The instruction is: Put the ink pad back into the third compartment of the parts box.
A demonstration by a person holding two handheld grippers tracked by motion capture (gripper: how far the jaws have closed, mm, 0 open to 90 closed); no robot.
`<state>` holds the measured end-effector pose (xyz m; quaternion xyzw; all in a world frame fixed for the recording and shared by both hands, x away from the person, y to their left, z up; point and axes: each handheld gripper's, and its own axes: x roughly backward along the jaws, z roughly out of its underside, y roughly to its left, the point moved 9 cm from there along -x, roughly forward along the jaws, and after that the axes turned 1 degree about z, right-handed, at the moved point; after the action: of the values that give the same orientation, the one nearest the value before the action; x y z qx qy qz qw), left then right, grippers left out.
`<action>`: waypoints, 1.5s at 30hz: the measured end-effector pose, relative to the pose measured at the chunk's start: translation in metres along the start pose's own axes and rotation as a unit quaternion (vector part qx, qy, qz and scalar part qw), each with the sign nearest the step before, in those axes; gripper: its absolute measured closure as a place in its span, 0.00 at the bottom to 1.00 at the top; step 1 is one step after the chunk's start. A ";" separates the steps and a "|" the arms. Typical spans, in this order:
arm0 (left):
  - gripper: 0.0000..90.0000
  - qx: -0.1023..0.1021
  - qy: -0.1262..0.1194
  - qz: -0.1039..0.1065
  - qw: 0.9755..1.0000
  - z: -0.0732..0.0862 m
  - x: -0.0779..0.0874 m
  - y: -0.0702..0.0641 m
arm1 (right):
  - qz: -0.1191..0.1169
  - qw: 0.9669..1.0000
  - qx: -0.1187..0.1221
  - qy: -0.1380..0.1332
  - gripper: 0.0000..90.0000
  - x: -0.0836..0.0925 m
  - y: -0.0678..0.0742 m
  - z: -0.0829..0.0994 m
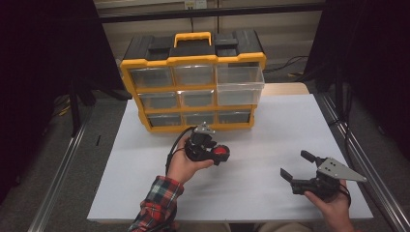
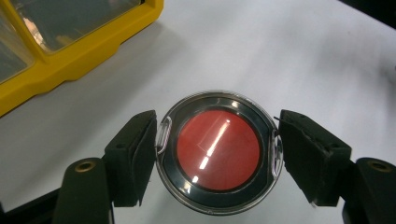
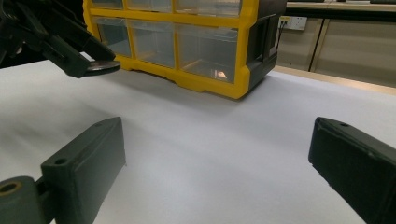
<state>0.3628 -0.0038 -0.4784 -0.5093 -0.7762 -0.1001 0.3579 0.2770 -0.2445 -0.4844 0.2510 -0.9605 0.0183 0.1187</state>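
Note:
A round clear-cased disc with a red centre (image 2: 218, 150) sits between the two black jaws of my left gripper (image 2: 218, 156), whose pads press on its left and right edges; it hangs above the white tabletop. From the high view that gripper (image 1: 218, 153) is held in front of the yellow organizer (image 1: 193, 79), with the red disc (image 1: 221, 151) at its tip. In the right gripper view the disc (image 3: 102, 67) shows edge-on at the upper left, lifted off the table. My right gripper (image 1: 296, 164) rests low at the right, jaws wide apart and empty (image 3: 217, 154).
The yellow and black organizer holds several clear drawers; its top right drawer (image 1: 240, 84) is pulled out toward me. White tabletop (image 1: 261, 140) spreads between the two hands. Metal rails (image 1: 358, 164) run along both table sides, with dark space beyond.

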 end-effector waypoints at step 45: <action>0.34 -0.022 0.042 0.041 0.998 -0.039 0.050 -0.019 | 0.000 1.000 0.002 0.001 0.04 0.000 -0.001 0.001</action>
<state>0.3525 0.0030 -0.4138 -0.5437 -0.7369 -0.1239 0.3821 0.2771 -0.2451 -0.4850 0.2508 -0.9605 0.0202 0.1188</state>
